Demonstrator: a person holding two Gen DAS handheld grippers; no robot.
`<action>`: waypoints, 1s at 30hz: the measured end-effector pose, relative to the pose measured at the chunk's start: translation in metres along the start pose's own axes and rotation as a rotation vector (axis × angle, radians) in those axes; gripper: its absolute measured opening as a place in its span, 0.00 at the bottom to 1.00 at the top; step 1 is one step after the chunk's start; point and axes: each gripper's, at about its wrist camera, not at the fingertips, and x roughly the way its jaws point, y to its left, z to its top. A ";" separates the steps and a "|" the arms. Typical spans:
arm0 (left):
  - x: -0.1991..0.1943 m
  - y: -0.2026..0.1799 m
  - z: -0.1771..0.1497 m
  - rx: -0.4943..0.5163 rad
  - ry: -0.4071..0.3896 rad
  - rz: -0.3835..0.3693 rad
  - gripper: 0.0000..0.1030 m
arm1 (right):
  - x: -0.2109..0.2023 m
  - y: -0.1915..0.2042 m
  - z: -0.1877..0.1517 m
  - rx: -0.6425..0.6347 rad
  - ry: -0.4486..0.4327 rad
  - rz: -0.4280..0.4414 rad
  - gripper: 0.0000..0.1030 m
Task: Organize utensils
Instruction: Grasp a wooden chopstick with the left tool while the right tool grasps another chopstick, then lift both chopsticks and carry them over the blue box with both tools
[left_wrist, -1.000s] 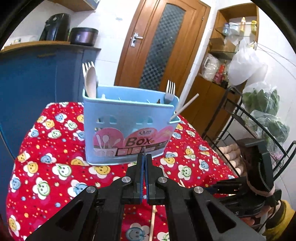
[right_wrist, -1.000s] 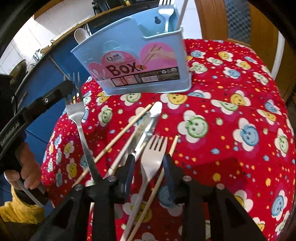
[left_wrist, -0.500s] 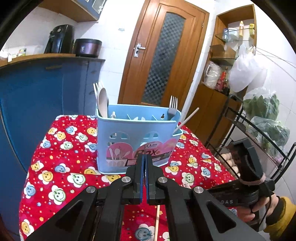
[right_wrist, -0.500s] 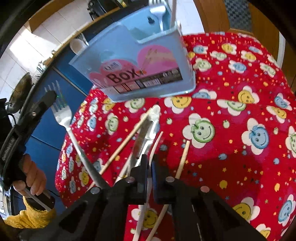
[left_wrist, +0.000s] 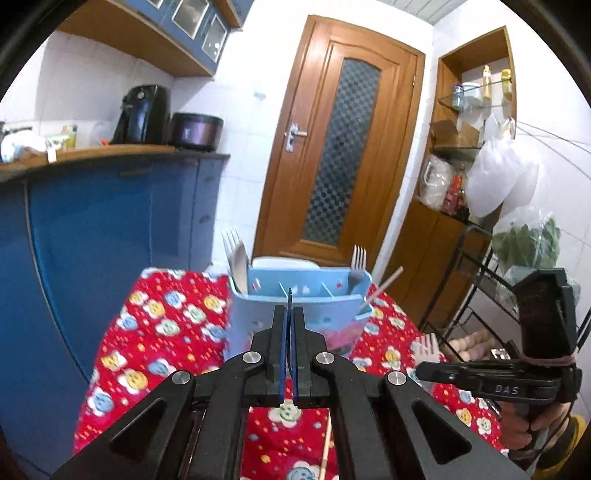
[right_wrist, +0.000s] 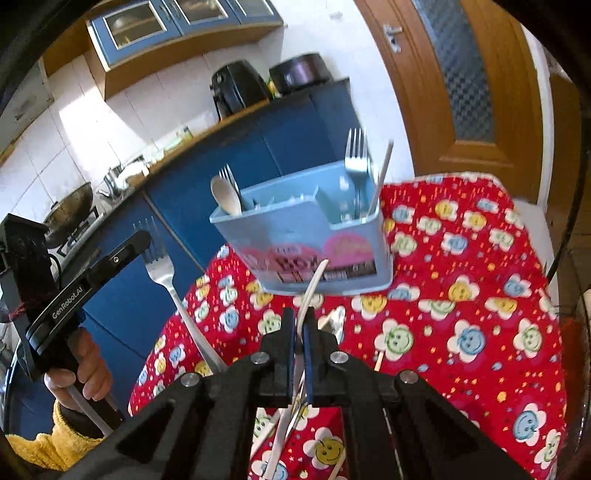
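Note:
A light blue utensil box (left_wrist: 295, 314) (right_wrist: 306, 236) stands on the red flowered tablecloth, holding forks, a spoon and a chopstick. My left gripper (left_wrist: 289, 321) is shut on a metal fork, seen edge-on between its jaws; the right wrist view shows that fork (right_wrist: 162, 266) raised left of the box. My right gripper (right_wrist: 301, 325) is shut on a white fork (right_wrist: 314, 284), lifted in front of the box; its tines (left_wrist: 426, 345) show in the left wrist view.
Loose chopsticks (right_wrist: 377, 363) and a metal utensil (right_wrist: 334, 321) lie on the cloth (right_wrist: 461, 295) in front of the box. A blue counter (left_wrist: 92, 229) stands left, a wire rack (left_wrist: 491, 280) right, a wooden door (left_wrist: 343, 147) behind.
My right gripper closed on the white fork and lifted it off the cloth. Both grippers rose and drew back from the box; the left still holds its fork.

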 end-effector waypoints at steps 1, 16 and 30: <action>-0.002 0.000 0.004 0.005 -0.009 0.008 0.01 | -0.002 0.000 0.002 -0.002 -0.007 -0.004 0.05; -0.012 0.006 0.089 0.096 -0.168 0.187 0.01 | -0.009 0.004 0.000 -0.019 -0.031 -0.030 0.05; 0.017 0.011 0.132 0.170 -0.236 0.356 0.01 | -0.008 0.001 0.028 -0.061 -0.108 -0.084 0.05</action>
